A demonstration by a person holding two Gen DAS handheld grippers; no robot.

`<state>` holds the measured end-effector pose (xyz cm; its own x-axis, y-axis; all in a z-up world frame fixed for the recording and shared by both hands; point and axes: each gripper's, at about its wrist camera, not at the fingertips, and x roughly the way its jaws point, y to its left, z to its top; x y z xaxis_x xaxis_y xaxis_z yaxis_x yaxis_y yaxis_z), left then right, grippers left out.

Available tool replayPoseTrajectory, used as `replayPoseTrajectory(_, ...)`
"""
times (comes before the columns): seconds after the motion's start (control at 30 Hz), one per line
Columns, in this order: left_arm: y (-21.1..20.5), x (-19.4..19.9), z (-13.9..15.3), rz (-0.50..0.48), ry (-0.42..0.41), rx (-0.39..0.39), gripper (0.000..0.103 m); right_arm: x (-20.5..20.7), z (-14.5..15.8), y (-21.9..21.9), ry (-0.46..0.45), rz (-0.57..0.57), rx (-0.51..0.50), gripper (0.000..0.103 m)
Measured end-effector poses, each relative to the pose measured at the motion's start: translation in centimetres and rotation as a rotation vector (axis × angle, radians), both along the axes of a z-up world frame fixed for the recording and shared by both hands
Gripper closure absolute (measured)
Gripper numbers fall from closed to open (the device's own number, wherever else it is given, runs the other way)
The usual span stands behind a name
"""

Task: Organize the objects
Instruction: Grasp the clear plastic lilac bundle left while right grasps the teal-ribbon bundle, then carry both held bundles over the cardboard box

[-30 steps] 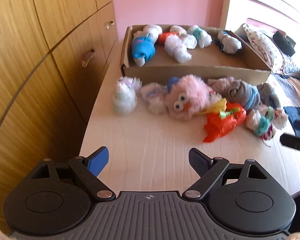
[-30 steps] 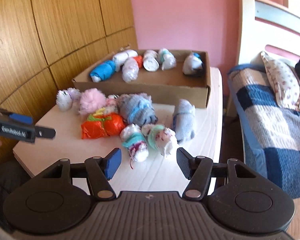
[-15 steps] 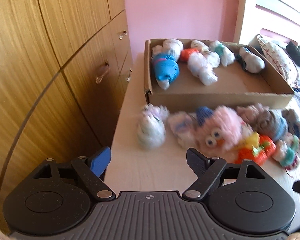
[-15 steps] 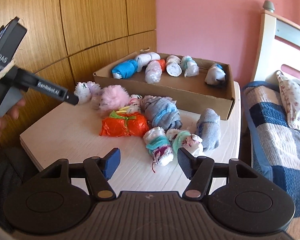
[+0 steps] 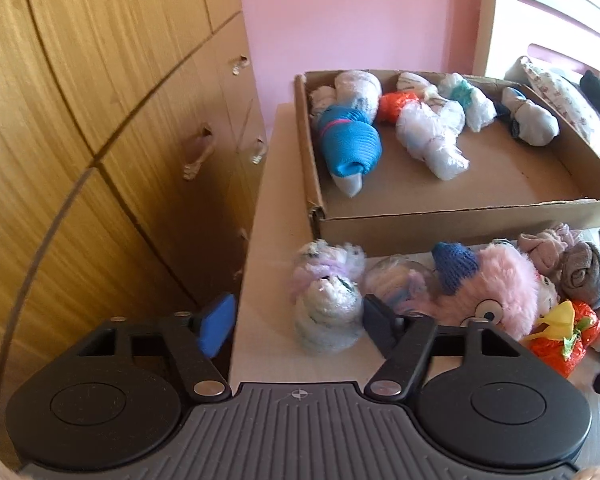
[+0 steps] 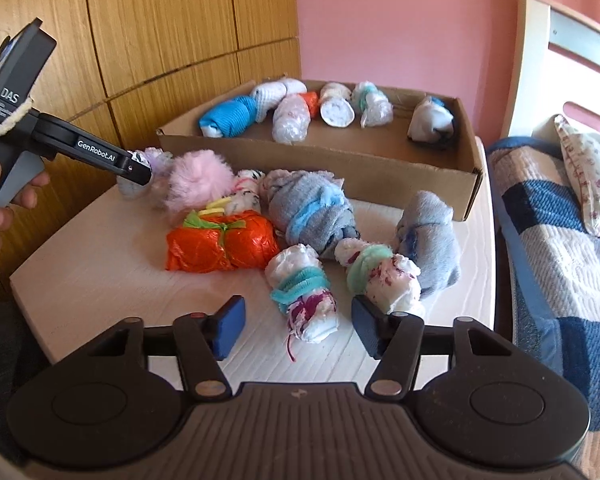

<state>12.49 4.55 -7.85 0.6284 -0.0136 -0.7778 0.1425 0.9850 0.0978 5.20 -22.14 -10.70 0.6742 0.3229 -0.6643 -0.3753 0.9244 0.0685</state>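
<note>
A cardboard box at the back of the white table holds several rolled sock bundles. More bundles lie loose in front of it. My left gripper is open, its jaws standing either side of a fluffy white-lilac bundle at the table's left edge; it also shows in the right wrist view. My right gripper is open, just short of a white bundle with a teal band. A pink furry toy and an orange bundle lie between.
A wooden wardrobe stands close on the left of the table. A bed with a checked quilt runs along the right, with a white headboard. Two grey sock bundles lie near the box front.
My left gripper has moved forward and left to the fluffy white-lilac bundle, which now sits between its jaws. My right gripper has come closer to the teal-banded bundle.
</note>
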Motion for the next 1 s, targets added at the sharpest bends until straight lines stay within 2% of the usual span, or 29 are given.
replayPoseTrajectory(0.03, 0.0, 0.1, -0.1, -0.008, 0.005, -0.011, 0.044, 0.0, 0.0, 0.1, -0.005, 0.001, -0.001, 0.053)
replayPoseTrajectory(0.2, -0.4, 0.0, -0.4, -0.049, 0.009, -0.031, 0.057, -0.5, 0.2, 0.7, -0.005, 0.033, -0.012, 0.064)
replayPoseTrajectory(0.5, -0.6, -0.3, -0.3, -0.049, 0.000, -0.027, 0.060, -1.2, 0.5, 0.8, 0.001, 0.039, -0.007, 0.077)
replayPoseTrajectory(0.83, -0.7, -2.9, 1.6, -0.057, -0.035, -0.052, 0.060, -1.7, 1.2, 0.5, -0.006, 0.042, 0.015, 0.079)
replayPoseTrajectory(1.0, -0.9, -4.5, 3.2, -0.075, -0.060, -0.079, 0.060, -2.3, 2.2, -0.1, -0.013, 0.030, 0.057, 0.079)
